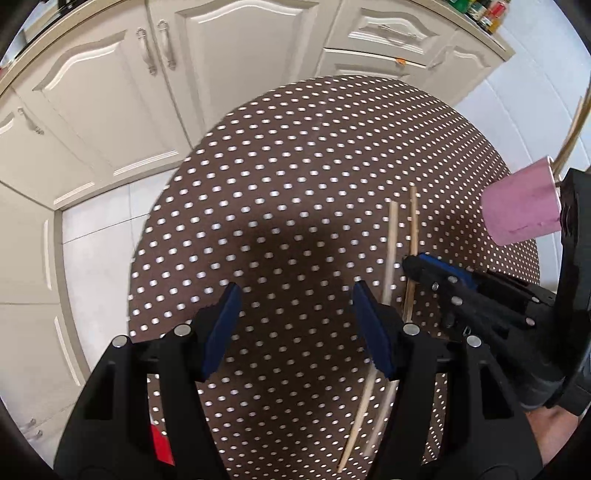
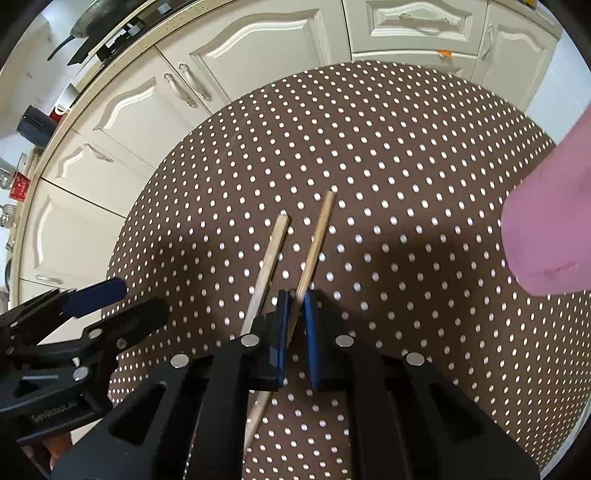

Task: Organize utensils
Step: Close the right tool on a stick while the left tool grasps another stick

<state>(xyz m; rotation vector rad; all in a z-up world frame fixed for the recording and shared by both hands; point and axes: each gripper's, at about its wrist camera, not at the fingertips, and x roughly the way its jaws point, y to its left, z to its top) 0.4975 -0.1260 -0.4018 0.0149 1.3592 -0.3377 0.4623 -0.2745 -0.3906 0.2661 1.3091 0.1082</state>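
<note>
Two chopsticks on the dotted table, one pinched.

We see our right gripper (image 2: 297,295) clamped on the right chopstick (image 2: 319,232), its long axis running near-to-far, leaning right; the left chopstick (image 2: 271,251) lies just beside it on the tablecloth (image 2: 369,129). Our left gripper (image 1: 295,291) hangs apart, empty, beside them.

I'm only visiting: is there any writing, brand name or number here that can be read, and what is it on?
Nothing reads for certain.
Raised lettering on the black body of the left gripper: a short word or brand, too blurred to read.
Red tag at the far left edge: print too small to read.
Jars at the top right: labels too small to read.
</note>
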